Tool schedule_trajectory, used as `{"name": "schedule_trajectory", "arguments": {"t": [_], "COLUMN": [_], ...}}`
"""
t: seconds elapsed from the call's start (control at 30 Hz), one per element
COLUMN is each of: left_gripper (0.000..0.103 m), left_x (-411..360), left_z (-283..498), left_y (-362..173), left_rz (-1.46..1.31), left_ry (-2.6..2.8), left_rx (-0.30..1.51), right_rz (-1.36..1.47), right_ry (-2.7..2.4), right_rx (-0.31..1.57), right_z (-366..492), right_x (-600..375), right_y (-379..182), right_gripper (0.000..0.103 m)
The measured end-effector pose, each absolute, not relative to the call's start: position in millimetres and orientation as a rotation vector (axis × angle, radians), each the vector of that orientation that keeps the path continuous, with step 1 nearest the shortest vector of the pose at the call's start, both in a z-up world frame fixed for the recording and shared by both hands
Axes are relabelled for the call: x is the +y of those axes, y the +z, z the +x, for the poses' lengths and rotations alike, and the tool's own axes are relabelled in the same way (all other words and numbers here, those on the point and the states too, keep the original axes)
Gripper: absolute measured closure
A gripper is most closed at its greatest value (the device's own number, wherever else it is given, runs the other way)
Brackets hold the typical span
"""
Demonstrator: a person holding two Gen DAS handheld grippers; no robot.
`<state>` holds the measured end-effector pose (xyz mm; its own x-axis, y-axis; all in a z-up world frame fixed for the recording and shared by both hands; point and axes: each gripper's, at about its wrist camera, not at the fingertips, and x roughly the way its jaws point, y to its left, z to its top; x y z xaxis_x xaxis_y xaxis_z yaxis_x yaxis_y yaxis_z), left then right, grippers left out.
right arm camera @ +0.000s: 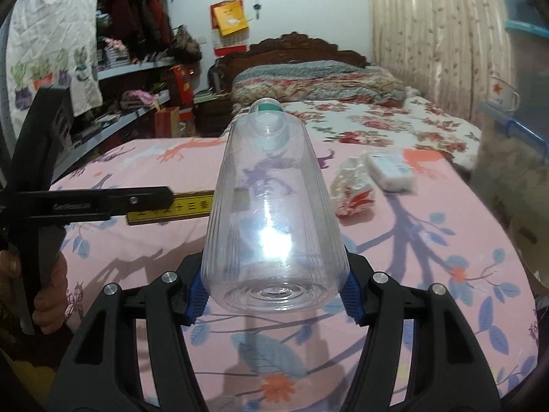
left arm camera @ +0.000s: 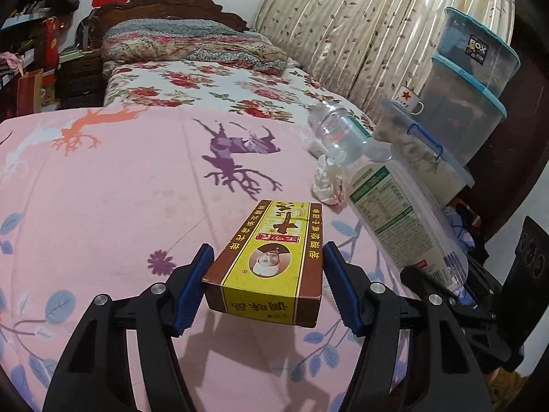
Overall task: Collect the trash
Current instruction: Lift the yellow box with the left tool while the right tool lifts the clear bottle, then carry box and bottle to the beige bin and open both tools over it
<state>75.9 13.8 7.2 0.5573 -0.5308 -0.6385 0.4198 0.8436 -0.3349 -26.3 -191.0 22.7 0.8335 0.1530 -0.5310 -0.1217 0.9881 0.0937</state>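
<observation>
**Box and bottle both gripped above the bed**

The box point(left arm camera: 271, 261) sits clamped between the left gripper point(left arm camera: 267, 288) fingers, pointing toward 12 o'clock. The clear bottle point(right arm camera: 274, 219) is clamped in the right gripper point(right arm camera: 274, 295). Crumpled wrapper point(right arm camera: 353, 189) lies at 1 o'clock on the pink bedspread point(right arm camera: 429, 240).

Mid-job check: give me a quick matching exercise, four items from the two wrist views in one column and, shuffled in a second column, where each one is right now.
Items:
1. brown and yellow box
2. clear plastic bottle
3. crumpled wrapper
4. white mug with red star

Places:
A. lying loose on the pink bedspread
B. between the jaws of the right gripper
C. on the lid of a storage bin beside the bed
D. between the jaws of the left gripper

Pairs: 1-D, 2-B, 3-A, 4-C
</observation>
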Motion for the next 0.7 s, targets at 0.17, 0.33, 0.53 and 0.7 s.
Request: {"name": "schedule_trajectory", "arguments": {"t": [0.17, 0.33, 0.53, 0.7], "left_gripper": [0.041, 0.041, 0.041, 0.041], "left_x": [-1.3, -29.3, -81.6, -152.2], "left_z": [77.6, 82.7, 86.7, 98.6], "left_y": [12.6, 19.0, 32.4, 36.5], "left_rz": [-0.128, -0.110, -0.066, -0.016], "left_ry": [-0.592, -0.655, -0.760, -0.882], "left_rx": [0.800, 0.813, 0.805, 0.825], "right_rz": [0.092, 0.145, 0.254, 0.353], "right_ry": [0.082, -0.014, -0.181, -0.352], "right_rx": [0.562, 0.548, 0.540, 0.552], "right_z": [-30.4, -35.2, -43.7, -63.4], "right_x": [-216.5, -257.4, -333.0, -413.2], "right_y": [19.3, 17.3, 9.8, -2.9], "right_gripper": [0.040, 0.040, 0.040, 0.040]}}
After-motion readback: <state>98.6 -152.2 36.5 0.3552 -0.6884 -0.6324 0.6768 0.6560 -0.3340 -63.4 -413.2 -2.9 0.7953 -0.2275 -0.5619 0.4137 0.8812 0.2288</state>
